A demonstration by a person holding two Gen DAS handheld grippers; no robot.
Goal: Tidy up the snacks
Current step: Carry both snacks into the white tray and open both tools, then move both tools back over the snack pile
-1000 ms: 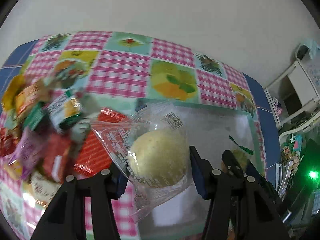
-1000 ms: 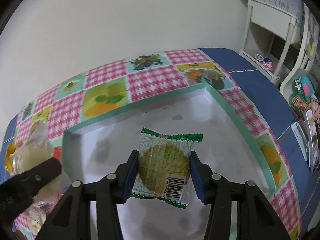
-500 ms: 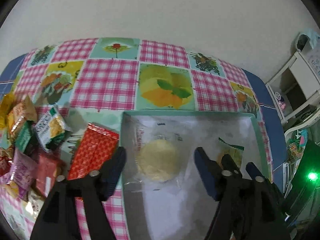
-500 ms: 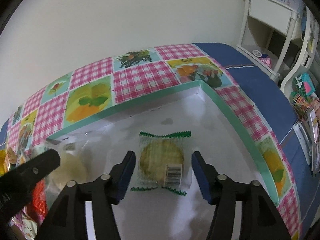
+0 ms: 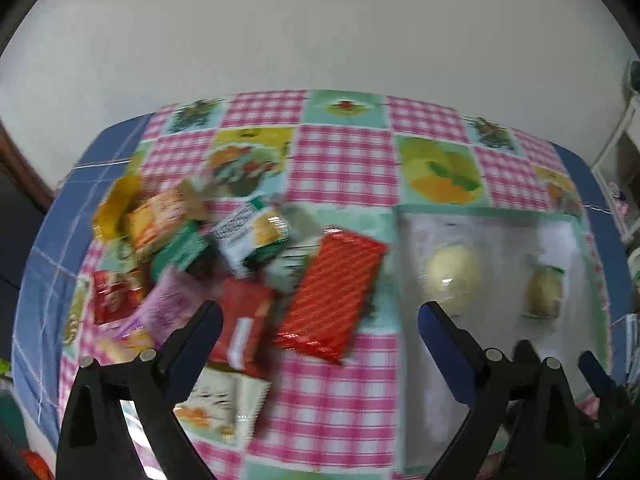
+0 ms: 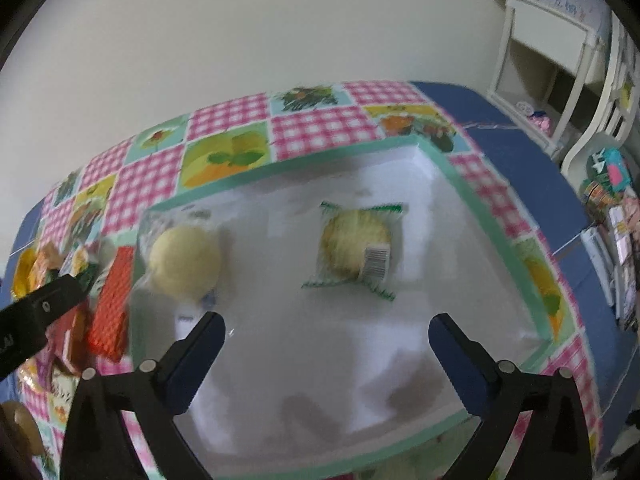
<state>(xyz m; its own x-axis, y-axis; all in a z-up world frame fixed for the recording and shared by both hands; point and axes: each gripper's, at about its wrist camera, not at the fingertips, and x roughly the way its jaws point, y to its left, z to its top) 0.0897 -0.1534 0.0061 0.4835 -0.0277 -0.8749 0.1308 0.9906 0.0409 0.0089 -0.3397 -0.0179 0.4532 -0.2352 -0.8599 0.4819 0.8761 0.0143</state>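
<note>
Two snacks down in the shallow green-rimmed white tray (image 6: 472, 184). Both tongs opening, nothing between: left tongs (image 5: 320, 322), right tongs (image 6: 326, 332). Nearest the left: flat red foil rectangular packet (image 5: 334, 292), just ahead, long axis pointing away.

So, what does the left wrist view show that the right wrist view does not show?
Only the left wrist view shows the whole pile of mixed snack packets on the checked tablecloth. Only the right wrist view shows the white shelf unit and the barcode on the green-edged biscuit packet. Both show the teal-rimmed white tray, the round yellow bun in clear wrap and the red foil packet.
</note>
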